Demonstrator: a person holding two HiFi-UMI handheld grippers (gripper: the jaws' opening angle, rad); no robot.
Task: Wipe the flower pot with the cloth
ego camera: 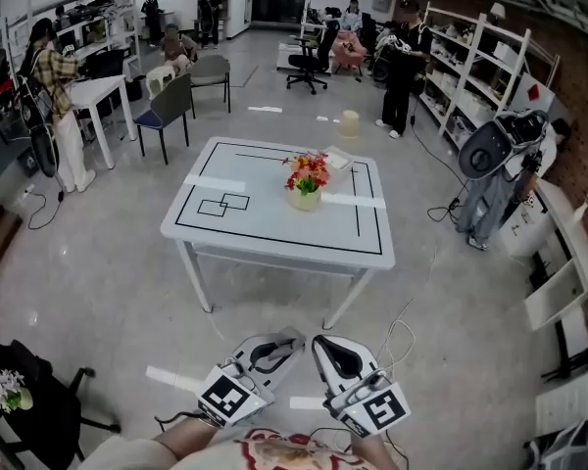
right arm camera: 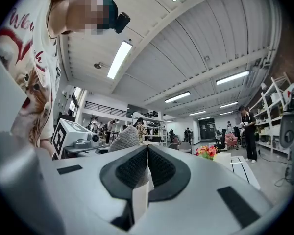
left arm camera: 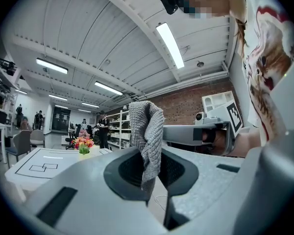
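The pot (ego camera: 304, 200) stands on the white table (ego camera: 274, 231), well ahead of both claws and a little to the right of the table's middle as seen from them. Red and orange flowers (ego camera: 309, 171) fill it. Black lines (ego camera: 359, 213) mark a border and two small overlapping rectangles on the tabletop, the rectangles to the left of the pot.

The grey knitted cloth (left arm camera: 147, 126) is in the left claw (left arm camera: 153, 170). The jaws are closed on its lower part, and the rest stands up above the pads in a folded hump. The right claw (right arm camera: 147, 168) holds nothing, its ribbed pads pressed flat together.

Both claws point level toward the table. They sit side by side, close to each other, low over the grey floor (ego camera: 108, 282) just in front of the person, with their tips angled slightly inward.

Beyond the table, ahead and left of the claws, is a dark chair (ego camera: 171, 106). White shelves (ego camera: 475, 67) run along the right wall, and several people (ego camera: 402, 67) stand or sit around the room.
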